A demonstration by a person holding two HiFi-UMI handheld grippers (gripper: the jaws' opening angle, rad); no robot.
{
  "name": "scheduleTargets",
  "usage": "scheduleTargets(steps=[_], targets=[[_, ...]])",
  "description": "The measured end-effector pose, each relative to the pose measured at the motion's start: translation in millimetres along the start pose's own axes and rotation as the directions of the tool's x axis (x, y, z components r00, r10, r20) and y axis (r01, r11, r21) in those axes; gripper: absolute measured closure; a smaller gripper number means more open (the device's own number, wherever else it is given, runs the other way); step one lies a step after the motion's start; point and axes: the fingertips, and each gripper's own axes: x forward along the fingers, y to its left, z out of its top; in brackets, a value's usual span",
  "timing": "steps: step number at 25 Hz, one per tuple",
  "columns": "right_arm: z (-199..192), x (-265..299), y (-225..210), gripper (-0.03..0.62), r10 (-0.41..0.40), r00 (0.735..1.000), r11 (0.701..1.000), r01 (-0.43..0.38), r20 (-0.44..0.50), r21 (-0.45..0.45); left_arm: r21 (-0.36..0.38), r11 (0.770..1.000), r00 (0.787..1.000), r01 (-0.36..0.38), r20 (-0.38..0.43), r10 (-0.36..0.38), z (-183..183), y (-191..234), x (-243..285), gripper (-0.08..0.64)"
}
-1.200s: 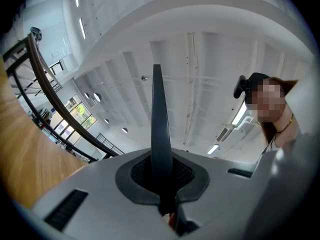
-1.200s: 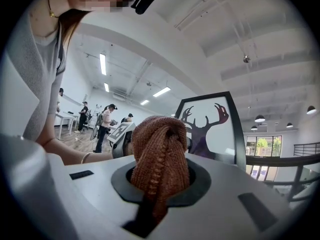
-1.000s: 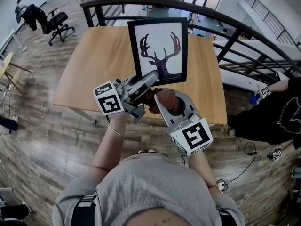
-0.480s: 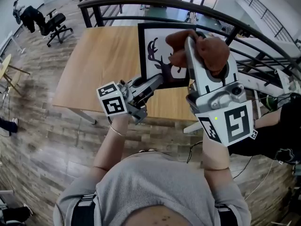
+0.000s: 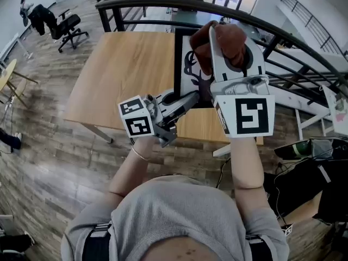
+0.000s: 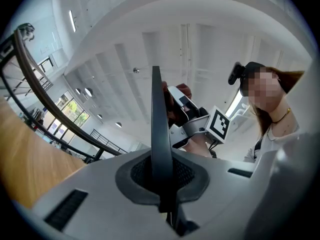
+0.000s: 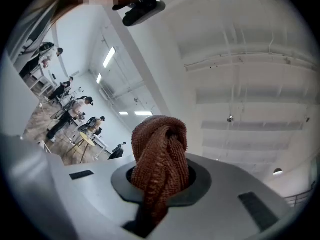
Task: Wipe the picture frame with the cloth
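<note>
A person in a grey knitted top (image 5: 179, 216) reaches forward with a tool in each hand. The left tongs (image 5: 191, 98) are clenched on the lower edge of a black rectangular picture frame with a deer silhouette print (image 5: 185, 69) and hold it upright above a pale wooden counter (image 5: 125, 75). The right tongs (image 7: 159, 186), raised higher, grasp a bunched reddish-brown knitted cloth (image 7: 160, 144). The cloth sits in front of the frame's upper part, but whether it touches the frame cannot be told. A curved black metal railing (image 5: 163, 4) runs beyond the counter. The likely trouble: the frame is pinched by one thin edge only, so a firm push from the cloth could swing it or slide it out, dropping it onto the counter. The cloth, held as a loose wad, could also drag free during wiping.
</note>
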Motion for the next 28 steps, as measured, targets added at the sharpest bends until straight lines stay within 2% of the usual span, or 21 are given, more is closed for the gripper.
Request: scheduleTargets(steps=[3, 9, 18, 28], targets=[[3, 5, 1, 0.546, -0.036, 0.999, 0.999, 0.036, 0.014, -0.007, 0.016, 1.000, 1.000, -0.012, -0.018, 0.012, 0, 0, -1, 0.541], [-5, -2, 5, 0.546, -0.061, 0.998, 0.997, 0.060, -0.021, -0.051, 0.013, 1.000, 1.000, -0.011, -0.018, 0.011, 0, -3, -1, 0.541], [-26, -22, 19, 0.546, -0.032, 0.997, 0.999, 0.032, -0.076, 0.000, -0.018, 1.000, 1.000, 0.000, 0.015, 0.000, -2, 0, 2, 0.541], [-45, -41, 31, 0.546, 0.009, 0.989, 0.999, -0.004, -0.149, 0.033, -0.024, 1.000, 1.000, 0.009, 0.015, -0.009, -5, 0, 4, 0.541]])
